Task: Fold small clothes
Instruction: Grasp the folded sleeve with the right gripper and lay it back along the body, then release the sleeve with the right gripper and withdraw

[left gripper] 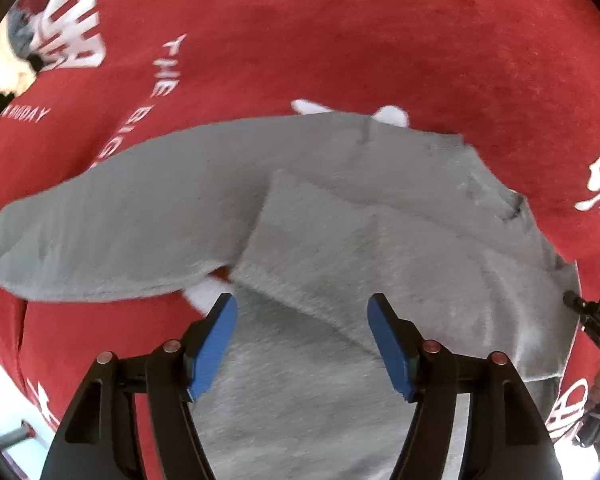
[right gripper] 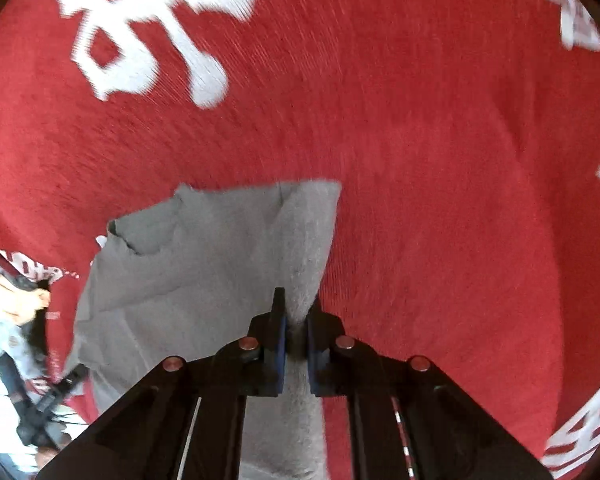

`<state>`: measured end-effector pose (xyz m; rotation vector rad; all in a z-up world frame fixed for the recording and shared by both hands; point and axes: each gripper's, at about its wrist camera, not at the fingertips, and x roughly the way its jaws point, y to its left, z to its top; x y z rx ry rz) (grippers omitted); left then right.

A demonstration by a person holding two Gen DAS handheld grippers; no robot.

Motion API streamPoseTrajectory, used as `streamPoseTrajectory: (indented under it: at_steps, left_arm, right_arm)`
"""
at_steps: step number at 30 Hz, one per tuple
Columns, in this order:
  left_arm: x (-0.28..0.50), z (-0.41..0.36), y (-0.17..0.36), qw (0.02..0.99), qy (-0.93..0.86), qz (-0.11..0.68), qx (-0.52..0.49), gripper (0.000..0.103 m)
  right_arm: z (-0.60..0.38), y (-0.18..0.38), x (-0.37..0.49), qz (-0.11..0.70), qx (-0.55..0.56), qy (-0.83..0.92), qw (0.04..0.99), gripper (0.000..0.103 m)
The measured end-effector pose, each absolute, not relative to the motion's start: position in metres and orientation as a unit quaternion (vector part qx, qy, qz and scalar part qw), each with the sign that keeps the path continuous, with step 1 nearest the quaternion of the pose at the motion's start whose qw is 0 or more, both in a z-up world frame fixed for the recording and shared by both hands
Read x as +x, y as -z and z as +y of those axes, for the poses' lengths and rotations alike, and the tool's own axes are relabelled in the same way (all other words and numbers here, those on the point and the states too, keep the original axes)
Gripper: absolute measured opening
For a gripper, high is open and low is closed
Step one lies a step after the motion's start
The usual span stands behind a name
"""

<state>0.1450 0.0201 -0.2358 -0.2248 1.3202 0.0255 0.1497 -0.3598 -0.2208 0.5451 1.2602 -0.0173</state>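
a garment (left gripper: 340, 220) lies spread on a printed cloth (left gripper: 340, 40) that covers the whole surface. in the left wrist view, a sleeve (left gripper: 100, 232) stretches out to the left, and a folded panel lies on top of the body at centre. the left gripper (left gripper: 302, 340) hangs above the garment's near part, jaws apart, nothing between them. the right gripper (right gripper: 296, 344) pinches the garment's right edge (right gripper: 312, 240), with bare cloth to its right.
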Motion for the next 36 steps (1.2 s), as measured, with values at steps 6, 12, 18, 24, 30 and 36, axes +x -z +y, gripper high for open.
streamPoseTrajectory:
  at_steps: [6, 12, 18, 24, 30, 36]
  left_arm:
    - [0.143, 0.011, 0.252, 0.772, -0.007, 0.632, -0.071, 0.069]
    - [0.136, 0.016, 0.244, 0.773, -0.009, 0.633, -0.049, 0.069]
    - [0.141, 0.012, 0.238, 0.779, -0.015, 0.624, -0.049, 0.069]
    - [0.153, -0.005, 0.254, 0.78, -0.013, 0.625, -0.015, 0.069]
    - [0.149, -0.005, 0.262, 0.773, 0.001, 0.635, -0.01, 0.069]
    - [0.137, 0.0, 0.247, 0.764, 0.018, 0.645, -0.012, 0.069]
  right_arm:
    - [-0.393, 0.247, 0.133, 0.592, 0.3, 0.034, 0.747, 0.019]
    - [-0.38, 0.208, 0.096, 0.572, 0.351, -0.009, 0.741, 0.028]
    - [-0.345, 0.225, 0.041, 0.568, 0.476, -0.052, 0.669, 0.028]
    - [-0.352, 0.251, 0.049, 0.52, 0.504, 0.025, 0.689, 0.02]
    - [-0.367, 0.255, 0.026, 0.519, 0.507, 0.064, 0.685, 0.012]
    - [-0.351, 0.223, 0.023, 0.576, 0.42, 0.026, 0.701, 0.029]
